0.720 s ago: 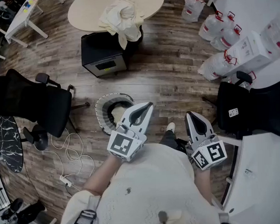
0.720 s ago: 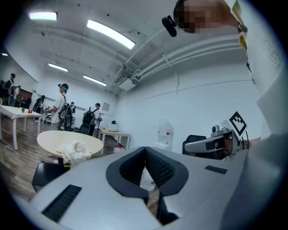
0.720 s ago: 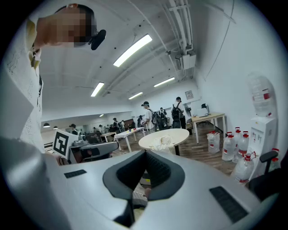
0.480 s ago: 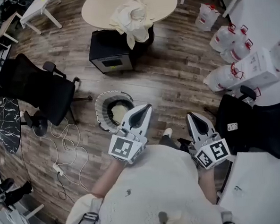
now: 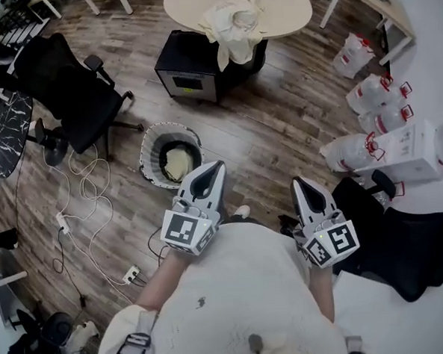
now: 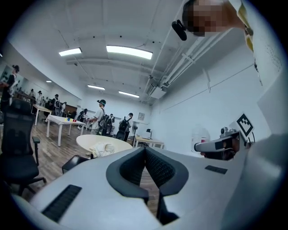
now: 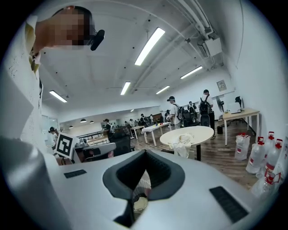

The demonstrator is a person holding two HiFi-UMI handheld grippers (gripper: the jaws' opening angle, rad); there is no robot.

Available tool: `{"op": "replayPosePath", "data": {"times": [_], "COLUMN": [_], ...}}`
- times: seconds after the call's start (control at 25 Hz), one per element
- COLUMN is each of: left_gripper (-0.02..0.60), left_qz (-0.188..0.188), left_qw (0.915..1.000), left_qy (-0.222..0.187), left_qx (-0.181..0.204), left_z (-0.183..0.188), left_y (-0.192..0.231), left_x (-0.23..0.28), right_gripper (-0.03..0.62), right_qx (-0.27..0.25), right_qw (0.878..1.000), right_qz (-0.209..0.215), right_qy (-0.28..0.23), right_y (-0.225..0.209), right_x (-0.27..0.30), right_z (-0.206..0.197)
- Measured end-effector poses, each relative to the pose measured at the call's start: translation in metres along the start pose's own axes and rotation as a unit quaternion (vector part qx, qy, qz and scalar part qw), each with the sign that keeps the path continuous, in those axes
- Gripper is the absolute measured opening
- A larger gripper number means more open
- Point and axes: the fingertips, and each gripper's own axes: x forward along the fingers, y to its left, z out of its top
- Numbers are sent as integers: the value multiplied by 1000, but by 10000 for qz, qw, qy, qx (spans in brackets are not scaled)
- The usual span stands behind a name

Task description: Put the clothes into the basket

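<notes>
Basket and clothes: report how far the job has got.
Done: one pale garment lies inside the basket on the floor. In hand: nothing. The left gripper and right gripper are both shut and empty, held out in front of the person. Left: a heap of pale clothes on the round table has yet to be fetched and dropped in.

The person holds two tools out in front, side by side and apart. The white plastic left gripper [image 5: 212,170] points level, its jaws shut tight on nothing. The white plastic right gripper [image 5: 301,184] tips a little down, its jaws shut and empty too.
</notes>
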Motion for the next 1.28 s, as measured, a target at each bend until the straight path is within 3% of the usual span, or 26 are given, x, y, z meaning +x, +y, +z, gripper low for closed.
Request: {"op": "replayPosePath", "data": {"times": [0.2, 0.4, 0.68, 0.96, 1.28], "left_gripper": [20, 20, 20, 20, 20], "left_qz": [-4, -376, -825, -839, -708], "left_qw": [9999, 9985, 9946, 9951, 9973], "left_qy": [-27, 27, 50, 134, 157], "left_qx": [113, 407, 632, 513, 149], "left_z": [-3, 1, 8, -4, -6], "left_y": [-32, -80, -133, -134, -99], "left_x": [7, 37, 73, 101, 155], "right_gripper": [5, 6, 6, 6, 8], "right_qx": [164, 158, 356, 466, 473], "right_qw": [9998, 9997, 9968, 9947, 9952], "right_qz": [-66, -111, -549, -781, -735], "right_qy": [-124, -181, -471, -478, -434], "right_y": [-20, -45, -89, -121, -157], "right_x": [-37, -69, -111, -114, -73], "right_z": [-5, -2, 3, 2, 19]}}
